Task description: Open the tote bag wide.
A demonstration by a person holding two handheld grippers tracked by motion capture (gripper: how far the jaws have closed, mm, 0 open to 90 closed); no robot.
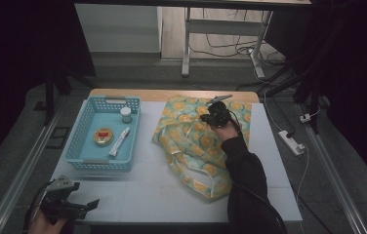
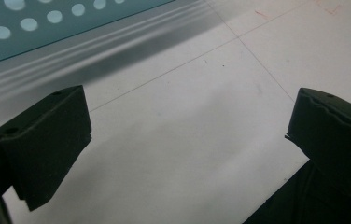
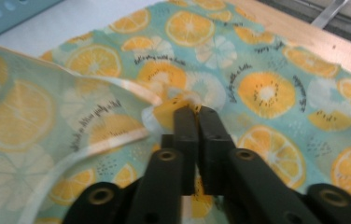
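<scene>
Currently our right gripper (image 3: 191, 112) has its fingers pinching a thin fold of the bag (image 1: 191, 141) at its far end. So little cloth sits between the fingertips that a pull may slip it free. Left gripper (image 2: 187, 140): fingers spread over bare bench (image 2: 201, 102), beside the basket (image 1: 85, 126).

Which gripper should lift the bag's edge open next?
Right. The right gripper is already pinching the fruit-print bag at its rim; the left gripper is open at the table's near corner.

Black two-jaw right gripper (image 1: 216, 115) and left gripper (image 1: 81, 206); grey three-cornered plate noted on left; black sleeve (image 1: 244, 175) worn; round bolt holes seen.
</scene>
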